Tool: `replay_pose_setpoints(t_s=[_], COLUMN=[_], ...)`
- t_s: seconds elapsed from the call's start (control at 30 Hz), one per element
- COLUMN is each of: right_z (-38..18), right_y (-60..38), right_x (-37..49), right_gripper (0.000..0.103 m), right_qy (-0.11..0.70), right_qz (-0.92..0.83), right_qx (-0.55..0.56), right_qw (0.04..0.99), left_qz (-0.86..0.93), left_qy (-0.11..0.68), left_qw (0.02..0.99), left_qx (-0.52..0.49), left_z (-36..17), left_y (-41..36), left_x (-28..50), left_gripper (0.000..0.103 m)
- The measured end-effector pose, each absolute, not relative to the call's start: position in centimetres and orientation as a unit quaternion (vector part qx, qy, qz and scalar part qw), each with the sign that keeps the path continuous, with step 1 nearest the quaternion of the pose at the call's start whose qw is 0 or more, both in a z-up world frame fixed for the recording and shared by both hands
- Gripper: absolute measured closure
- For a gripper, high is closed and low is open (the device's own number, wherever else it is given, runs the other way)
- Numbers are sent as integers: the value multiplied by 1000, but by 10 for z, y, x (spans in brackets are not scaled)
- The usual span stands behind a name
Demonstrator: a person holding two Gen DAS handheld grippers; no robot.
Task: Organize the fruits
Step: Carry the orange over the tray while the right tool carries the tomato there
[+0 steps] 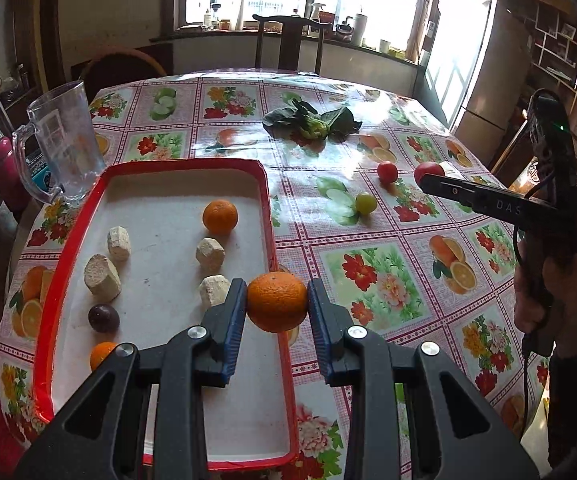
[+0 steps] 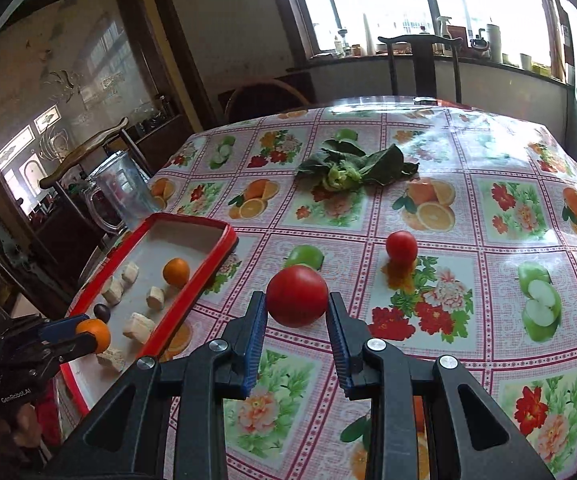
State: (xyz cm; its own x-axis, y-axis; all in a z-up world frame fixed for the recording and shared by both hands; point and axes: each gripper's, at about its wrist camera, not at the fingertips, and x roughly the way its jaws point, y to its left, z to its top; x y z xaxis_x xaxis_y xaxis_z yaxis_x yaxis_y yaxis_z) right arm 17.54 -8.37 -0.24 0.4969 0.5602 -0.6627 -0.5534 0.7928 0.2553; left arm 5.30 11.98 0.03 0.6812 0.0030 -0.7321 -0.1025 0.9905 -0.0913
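My left gripper (image 1: 277,292) is shut on an orange (image 1: 277,304), held above the right rim of a red tray (image 1: 184,165). In the tray lie another orange (image 1: 220,216), a small orange (image 1: 102,354), a dark round fruit (image 1: 103,317) and several beige chunks (image 1: 210,255). My right gripper (image 2: 297,308) is shut on a red tomato (image 2: 297,294), lifted over the tablecloth. A second tomato (image 2: 401,247) and a green round fruit (image 1: 365,203) rest on the table. The right gripper (image 1: 428,178) also shows at the right of the left wrist view.
A clear glass mug (image 1: 66,140) stands just beyond the tray's far left corner. A leafy green vegetable (image 1: 312,120) lies mid-table. A dark chair (image 1: 288,40) stands behind the table's far edge. A hand (image 1: 544,292) holds the right gripper's handle.
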Motion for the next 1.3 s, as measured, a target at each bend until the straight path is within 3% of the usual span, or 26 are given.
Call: replay_pose_setpoints(t_s=[0.73, 1.3], right_z=[-1, -25], right_y=[18, 72], right_x=[93, 52], right_gripper=[72, 72], right_qy=[390, 417], right_qz=[432, 481], right_qx=[-51, -115], right_qw=[812, 763], left_qz=[104, 142], left_qy=[372, 391], left_qw=[915, 896], left_qx=[-112, -154], left_z=[5, -31], left_y=[194, 246], left_x=[-27, -40], left_gripper=[75, 75])
